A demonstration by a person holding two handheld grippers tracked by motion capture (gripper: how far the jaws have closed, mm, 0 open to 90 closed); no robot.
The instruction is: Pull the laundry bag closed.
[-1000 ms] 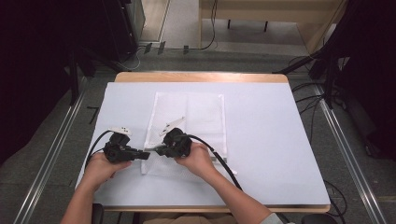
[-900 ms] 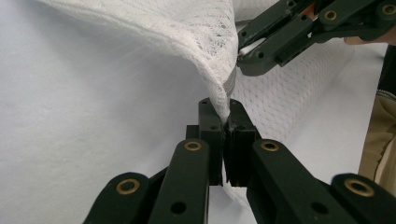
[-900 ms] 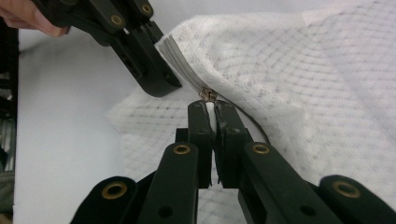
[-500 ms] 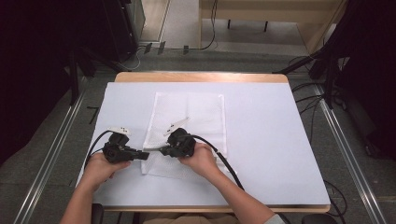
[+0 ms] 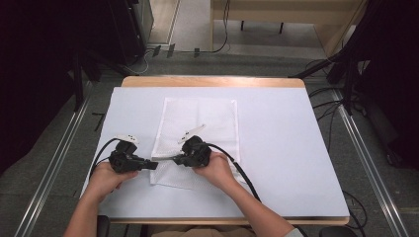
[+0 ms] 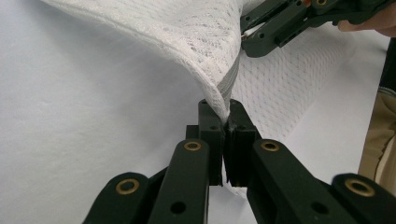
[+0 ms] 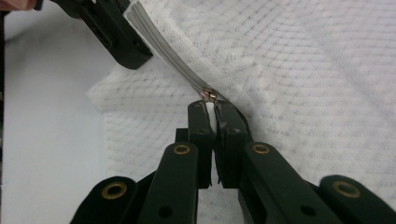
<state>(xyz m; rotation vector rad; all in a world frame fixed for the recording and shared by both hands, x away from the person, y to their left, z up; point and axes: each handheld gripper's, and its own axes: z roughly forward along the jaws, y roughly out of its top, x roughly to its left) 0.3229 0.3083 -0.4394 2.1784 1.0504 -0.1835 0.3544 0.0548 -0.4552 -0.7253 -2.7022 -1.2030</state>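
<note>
- White sheeting covers the table [image 5: 276, 163], with grey floor and dark equipment racks around it; a white mesh zipper bag [image 5: 207, 118] lies flat in the middle, its near-left corner lifted off the surface
- Left gripper [image 6: 225, 122]: jaws pressed together on the bag's edge, pinching the grey zipper tape [image 6: 229, 84] that rises straight out from between the tips; the mesh drapes up and away to the left of the jaws
- Right gripper [image 7: 212, 114]: jaws closed on the white zipper pull tab [image 7: 211, 111], with the small copper-coloured slider [image 7: 208, 94] sitting just beyond the tips
- In the high view the left gripper [image 5: 148, 164] and right gripper [image 5: 182, 159] face each other tip to tip, near one another over the bag's near-left part
- Risks, as I judge them
  - the tab is thin and held only at the tips, so a pull off the line of the zipper could slip it out
  - the left pinch holds little tape; a hard tug could drag it free and the bag would bunch toward the slider
  - loose mesh beside the slider could catch in it and jam the zip
</note>
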